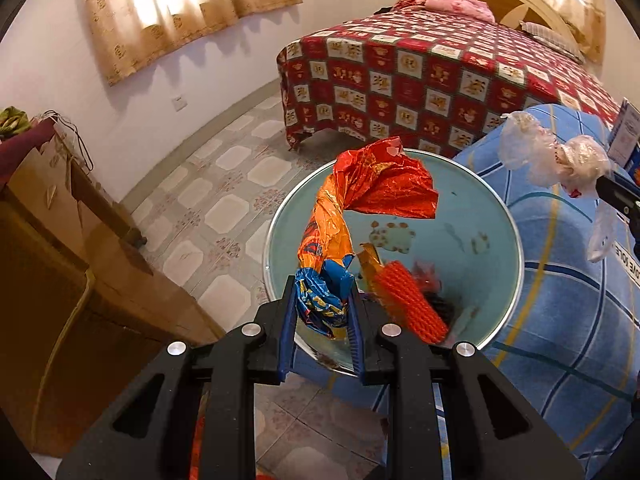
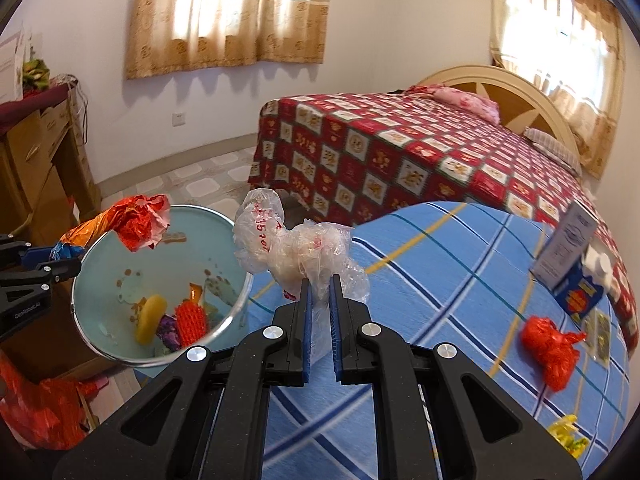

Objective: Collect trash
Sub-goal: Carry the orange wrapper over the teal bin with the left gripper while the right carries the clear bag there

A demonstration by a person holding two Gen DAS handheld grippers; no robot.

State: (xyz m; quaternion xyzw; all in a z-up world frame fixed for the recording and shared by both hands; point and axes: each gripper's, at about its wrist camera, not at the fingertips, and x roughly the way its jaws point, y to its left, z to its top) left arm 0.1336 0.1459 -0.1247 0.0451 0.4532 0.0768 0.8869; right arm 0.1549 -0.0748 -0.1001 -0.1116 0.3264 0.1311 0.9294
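A pale blue round bin (image 1: 492, 216) (image 2: 100, 248) stands beside the blue plaid bed and holds an orange net (image 1: 412, 304) (image 2: 191, 316), a yellow piece (image 2: 150, 322) and other scraps. My left gripper (image 1: 323, 304) is shut on a crumpled orange, red and blue foil wrapper (image 1: 372, 184) (image 2: 136, 220) that hangs over the bin's mouth. My right gripper (image 2: 319, 292) is shut on a clear plastic bag (image 2: 288, 248) (image 1: 560, 156) with red print, held just right of the bin rim, over the bed's edge.
A red crumpled bag (image 2: 550, 350), a blue and white carton (image 2: 572, 264) and a yellow wrapper (image 2: 568, 436) lie on the blue plaid cover (image 2: 440, 280). Behind it is the red quilted bed (image 2: 400, 148). A wooden cabinet (image 1: 60, 280) stands left of the bin, on the tiled floor (image 1: 224, 184).
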